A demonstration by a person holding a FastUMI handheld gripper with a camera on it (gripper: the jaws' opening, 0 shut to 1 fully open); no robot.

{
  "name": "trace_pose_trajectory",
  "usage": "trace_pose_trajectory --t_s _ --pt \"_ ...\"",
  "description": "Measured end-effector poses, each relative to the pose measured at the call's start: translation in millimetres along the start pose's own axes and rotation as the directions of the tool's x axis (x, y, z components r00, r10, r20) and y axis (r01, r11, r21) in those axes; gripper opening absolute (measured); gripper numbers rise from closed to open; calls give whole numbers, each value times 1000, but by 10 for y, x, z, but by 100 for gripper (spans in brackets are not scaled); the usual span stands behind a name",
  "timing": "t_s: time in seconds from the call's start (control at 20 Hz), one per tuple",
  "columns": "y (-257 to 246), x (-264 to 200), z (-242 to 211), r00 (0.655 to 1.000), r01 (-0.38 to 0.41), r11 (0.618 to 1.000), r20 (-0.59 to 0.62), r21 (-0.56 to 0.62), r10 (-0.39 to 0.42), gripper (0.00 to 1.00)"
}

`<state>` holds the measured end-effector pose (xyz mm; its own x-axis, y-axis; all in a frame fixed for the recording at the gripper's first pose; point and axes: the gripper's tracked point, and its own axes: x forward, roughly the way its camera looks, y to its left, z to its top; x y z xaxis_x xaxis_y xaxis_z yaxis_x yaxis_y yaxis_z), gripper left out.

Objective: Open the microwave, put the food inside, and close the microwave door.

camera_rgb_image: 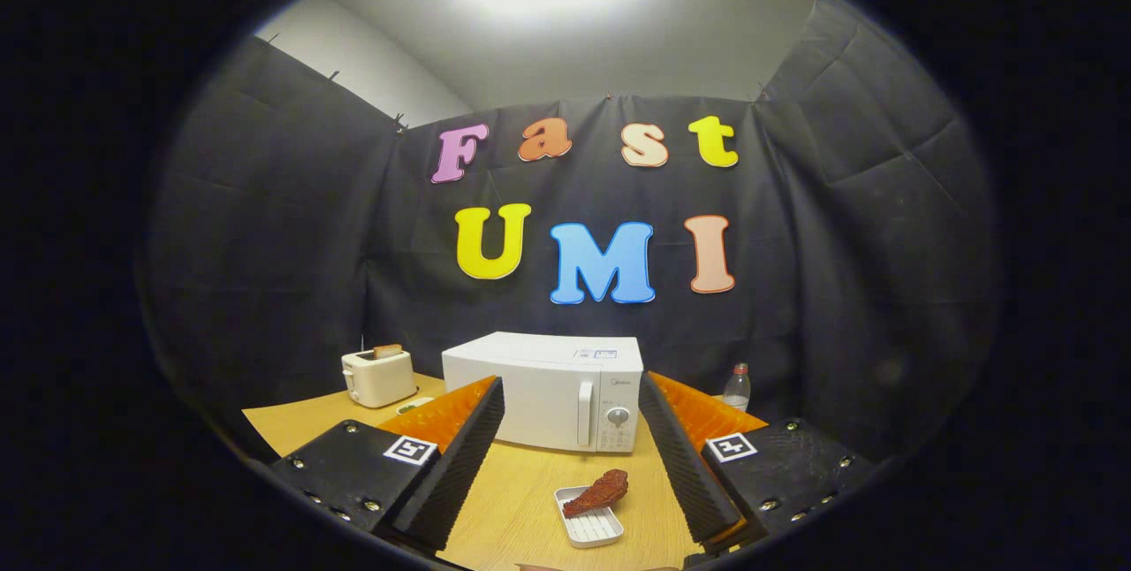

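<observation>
Nothing looks done yet: the boxy white microwave (543,390) sits far back on the wooden table (521,500) with its door closed. The gripper (573,456) is spread wide, holding nothing. Between its fingers, near, bumpy brown food (598,491) lies on a small ridged white tray (590,525).

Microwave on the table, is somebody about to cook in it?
It looks that way. A person holds a gripper with its fingers open, touching nothing. Between them lies a piece of food on a small white tray. Beyond stands the microwave, door shut, on the table.
</observation>
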<state>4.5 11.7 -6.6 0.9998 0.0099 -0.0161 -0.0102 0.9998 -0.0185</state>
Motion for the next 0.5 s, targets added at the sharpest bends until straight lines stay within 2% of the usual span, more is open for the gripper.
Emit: trace_pose_trajectory --t_s 0.5 --pt "1 187 -120 1000 2 1000 -12 3 -2 95"
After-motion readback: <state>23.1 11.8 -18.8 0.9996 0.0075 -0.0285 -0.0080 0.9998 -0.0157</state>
